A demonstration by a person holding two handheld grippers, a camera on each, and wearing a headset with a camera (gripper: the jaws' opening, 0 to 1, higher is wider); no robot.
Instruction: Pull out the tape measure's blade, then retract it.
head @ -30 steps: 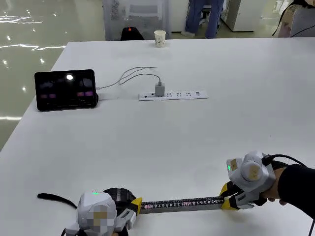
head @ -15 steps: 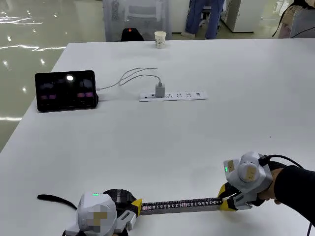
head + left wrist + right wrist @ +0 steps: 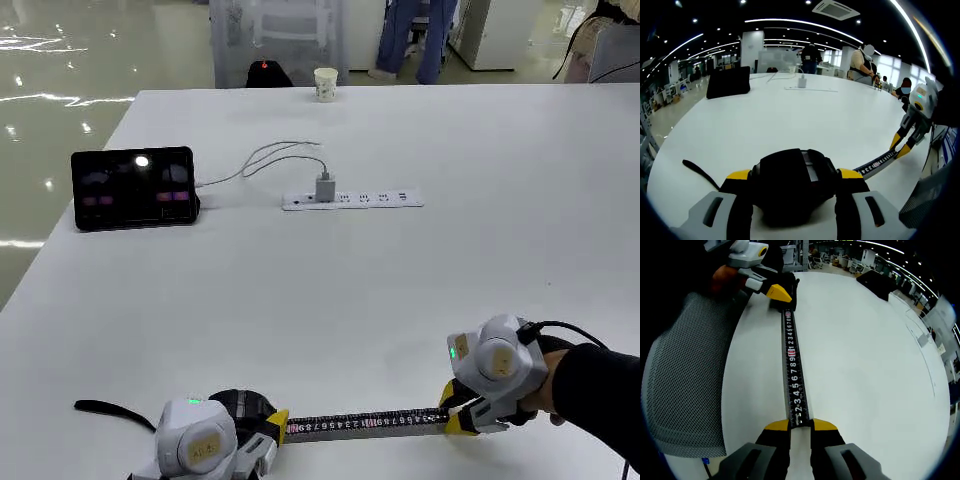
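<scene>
We see the left gripper (image 3: 795, 175) clamped on the black rounded tape measure case (image 3: 790, 195), near-left on the white table (image 3: 400, 280). The right gripper (image 3: 800, 425) pinches the tip of the dark blade (image 3: 791, 360), which runs out to the right. White numerals 1–9 are readable, then a red mark.
</scene>
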